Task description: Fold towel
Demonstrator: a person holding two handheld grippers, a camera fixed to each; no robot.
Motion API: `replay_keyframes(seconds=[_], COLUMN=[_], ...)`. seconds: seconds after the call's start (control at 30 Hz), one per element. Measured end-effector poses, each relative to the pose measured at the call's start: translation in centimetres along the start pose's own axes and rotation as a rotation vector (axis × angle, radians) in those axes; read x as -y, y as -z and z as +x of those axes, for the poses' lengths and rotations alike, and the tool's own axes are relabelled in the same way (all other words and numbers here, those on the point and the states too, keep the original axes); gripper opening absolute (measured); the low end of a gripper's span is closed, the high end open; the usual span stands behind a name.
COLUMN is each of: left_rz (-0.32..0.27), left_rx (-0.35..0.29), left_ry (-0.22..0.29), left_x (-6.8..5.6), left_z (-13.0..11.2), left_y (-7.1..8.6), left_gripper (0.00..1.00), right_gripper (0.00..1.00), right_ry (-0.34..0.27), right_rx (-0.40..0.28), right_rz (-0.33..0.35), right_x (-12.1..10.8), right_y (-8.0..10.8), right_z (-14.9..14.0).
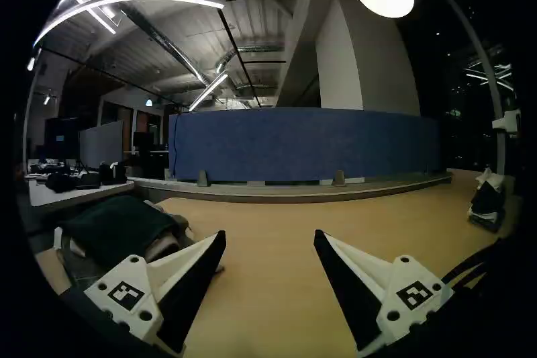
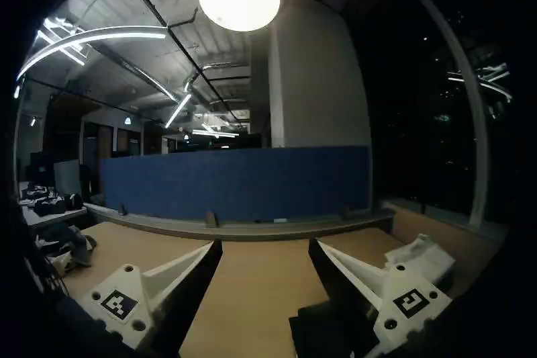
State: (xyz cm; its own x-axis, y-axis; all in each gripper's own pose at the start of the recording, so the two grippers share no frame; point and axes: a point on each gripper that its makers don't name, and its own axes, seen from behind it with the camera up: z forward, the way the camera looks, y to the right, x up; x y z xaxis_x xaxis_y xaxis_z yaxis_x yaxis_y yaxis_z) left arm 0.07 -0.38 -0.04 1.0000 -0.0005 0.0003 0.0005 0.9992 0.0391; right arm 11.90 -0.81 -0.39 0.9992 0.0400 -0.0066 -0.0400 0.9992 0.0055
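A dark green towel [image 1: 121, 227] lies bunched on top of a small heap of cloth at the left of the wooden table [image 1: 288, 250]. In the left gripper view, my left gripper [image 1: 268, 234] hovers open above the table, its left finger [image 1: 191, 271] just right of the towel and not touching it. My right gripper [image 2: 264, 244] is open over bare wood with nothing between its fingers. In the right gripper view, a heap of cloth [image 2: 70, 244] lies far to the left.
A blue partition [image 1: 302, 143] runs along the table's far edge. A white and black object [image 1: 488, 200] stands at the right edge. In the right gripper view, a white object [image 2: 426, 254] lies to the right and a dark flat thing [image 2: 322, 328] lies below the right finger.
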Motion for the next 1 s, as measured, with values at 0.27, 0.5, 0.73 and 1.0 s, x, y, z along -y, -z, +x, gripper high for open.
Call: replay_keyframes(seconds=[0.27, 0.5, 0.73, 1.0], left_rz=[0.000, 0.000, 0.000, 0.000], left_rx=[0.000, 0.000, 0.000, 0.000], left_ry=[0.000, 0.000, 0.000, 0.000], left_x=[0.0, 0.0, 0.0, 0.0], left_z=[0.0, 0.0, 0.0, 0.0], left_y=[-0.1, -0.1, -0.1, 0.0], left_gripper=[0.98, 0.98, 0.98, 0.98], right_gripper=[1.00, 1.00, 1.00, 1.00], right_ry=[-0.031, -0.059, -0.077, -0.068], right_rx=[-0.019, -0.014, -0.012, 0.003], right_rz=[-0.006, -0.020, -0.025, -0.012], right_x=[-2.2, -3.4, -3.6, -2.8], right_y=[0.2, -0.1, -0.4, -0.6], right_z=[-3.5, -6.7, -9.1, -11.4])
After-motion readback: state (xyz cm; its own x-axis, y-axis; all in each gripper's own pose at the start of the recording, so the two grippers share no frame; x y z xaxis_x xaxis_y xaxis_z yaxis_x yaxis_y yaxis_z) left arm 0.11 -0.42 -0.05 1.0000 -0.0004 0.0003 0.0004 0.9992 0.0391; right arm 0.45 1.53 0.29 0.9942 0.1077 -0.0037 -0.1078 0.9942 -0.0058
